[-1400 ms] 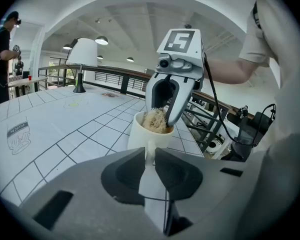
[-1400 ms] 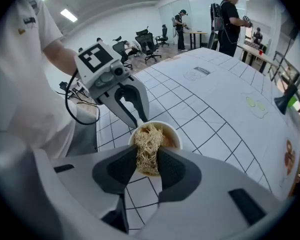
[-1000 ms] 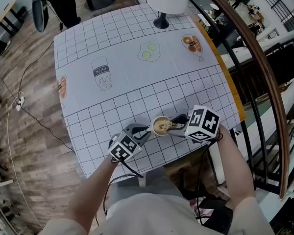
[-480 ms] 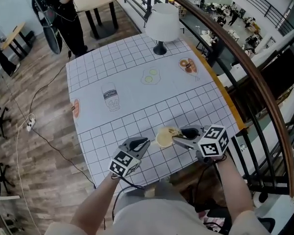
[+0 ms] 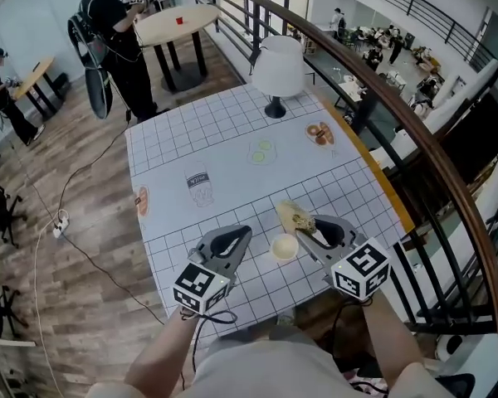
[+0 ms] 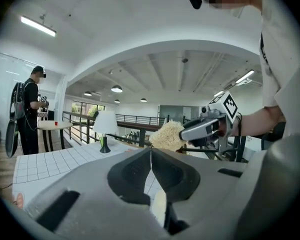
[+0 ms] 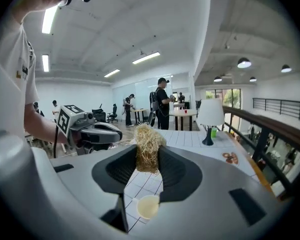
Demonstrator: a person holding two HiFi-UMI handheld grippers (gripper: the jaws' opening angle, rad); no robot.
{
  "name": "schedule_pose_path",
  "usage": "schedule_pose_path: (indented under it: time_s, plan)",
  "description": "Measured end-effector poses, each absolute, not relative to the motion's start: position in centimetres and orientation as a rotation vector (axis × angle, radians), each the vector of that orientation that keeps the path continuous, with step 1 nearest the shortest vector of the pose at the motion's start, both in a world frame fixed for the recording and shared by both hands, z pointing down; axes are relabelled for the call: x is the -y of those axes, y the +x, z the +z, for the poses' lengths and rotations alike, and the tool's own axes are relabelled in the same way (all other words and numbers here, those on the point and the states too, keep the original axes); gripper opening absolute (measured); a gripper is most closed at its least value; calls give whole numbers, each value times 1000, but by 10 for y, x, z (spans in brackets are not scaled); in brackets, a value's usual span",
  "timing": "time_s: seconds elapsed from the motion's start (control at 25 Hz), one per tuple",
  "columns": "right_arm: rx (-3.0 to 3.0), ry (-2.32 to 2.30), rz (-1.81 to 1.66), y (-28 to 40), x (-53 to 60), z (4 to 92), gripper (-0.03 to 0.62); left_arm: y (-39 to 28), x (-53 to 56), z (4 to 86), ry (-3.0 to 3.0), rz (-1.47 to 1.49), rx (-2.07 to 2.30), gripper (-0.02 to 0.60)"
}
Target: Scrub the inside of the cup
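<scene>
A small cream cup [image 5: 284, 246] stands alone and upright on the checked tablecloth [image 5: 224, 131], near the front edge. My left gripper [image 5: 246, 232] hovers just left of it, shut, with nothing between its jaws [image 6: 151, 154]. My right gripper [image 5: 310, 225] is just right of the cup and above it, shut on a straw-coloured fibre scrubber [image 5: 296, 216]. In the right gripper view the scrubber [image 7: 148, 139] sticks up from between the pads, and the cup [image 7: 148, 206] lies below them. In the left gripper view the scrubber [image 6: 167, 135] hangs ahead in the air.
A white table lamp [image 5: 280, 69] stands at the table's far edge. A railing [image 5: 415, 131] runs close along the right side. A person [image 5: 112, 31] stands beside a round table [image 5: 170, 23] at the back left. Cables lie on the wooden floor at left.
The left gripper has let go of the cup, drawn back to the left and shut. The right gripper has lifted the scrubber out of the cup, which now stands free.
</scene>
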State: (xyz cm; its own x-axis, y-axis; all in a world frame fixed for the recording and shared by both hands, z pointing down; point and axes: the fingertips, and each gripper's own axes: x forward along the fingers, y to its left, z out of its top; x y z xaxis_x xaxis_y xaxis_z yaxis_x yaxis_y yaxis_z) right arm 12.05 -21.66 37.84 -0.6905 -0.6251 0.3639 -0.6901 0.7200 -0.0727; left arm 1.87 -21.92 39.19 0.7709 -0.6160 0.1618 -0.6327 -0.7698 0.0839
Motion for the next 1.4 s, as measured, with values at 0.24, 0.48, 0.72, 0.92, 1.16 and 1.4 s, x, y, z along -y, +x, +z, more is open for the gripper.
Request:
schedule_pose_path:
  time_s: [0.24, 0.48, 0.72, 0.92, 1.16, 1.4]
  plan:
    - [2720, 1152, 46, 98, 204, 294, 129, 1, 220, 330, 2860, 25, 1033, 15]
    - [2817, 1295, -153, 93, 182, 230, 130, -12, 203, 275, 2942, -17, 1159, 14]
    - [2781, 1366, -247, 90, 158, 218, 130, -13, 184, 257, 2975, -5, 1227, 14]
    - [2791, 1392, -200, 83, 137, 227, 130, -18, 171, 269, 2951, 4, 1278, 14]
    - [2758, 1510, -89, 106, 131, 249, 130, -15, 157, 284, 2926, 38, 1264, 14]
    - [2688, 1531, -190, 116, 134, 245, 127, -6, 153, 286, 2942, 73, 1234, 15]
